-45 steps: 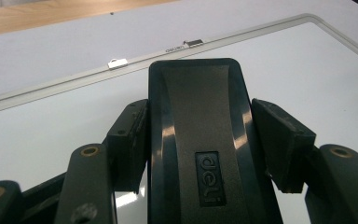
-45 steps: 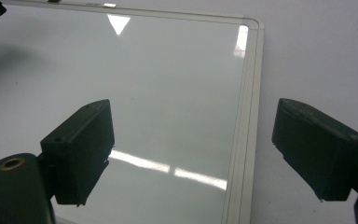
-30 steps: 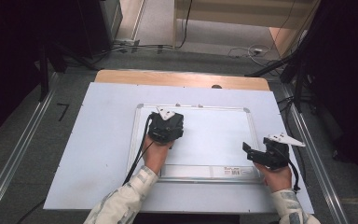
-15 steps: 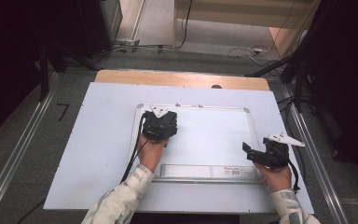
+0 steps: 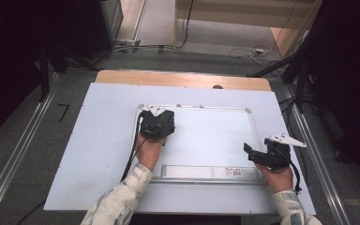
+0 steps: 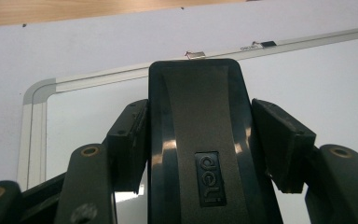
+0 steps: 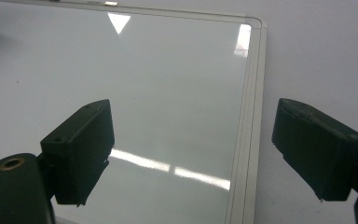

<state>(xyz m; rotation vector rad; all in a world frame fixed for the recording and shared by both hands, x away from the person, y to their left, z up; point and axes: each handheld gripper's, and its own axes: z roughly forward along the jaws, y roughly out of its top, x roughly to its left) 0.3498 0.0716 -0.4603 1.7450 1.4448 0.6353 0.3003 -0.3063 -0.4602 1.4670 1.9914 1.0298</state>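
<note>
Whiteboard eraser (image 6: 200,144), a black block with a raised brand badge, sits clenched between the left tongs (image 5: 156,123), whose pads press its two long sides; it rests on the whiteboard (image 5: 206,140) near the board's 10 o'clock corner, close to the top frame with its small hanging clips. From the eraser, the board's surface runs clean and glossy toward 4 o'clock, where the right tongs (image 7: 200,154) hang released, jaws wide apart astride the board's right frame with nothing between them. The board lies flat on a pale sheet (image 5: 103,140) covering the worktop (image 5: 183,78), its marker tray along the 6 o'clock edge. Wiping looks to be the step in hand, at the upper-left reach of a stroke. The next move likely calls for dragging the eraser flat across the board under even pressure, the right tongs steadying the frame.
</note>
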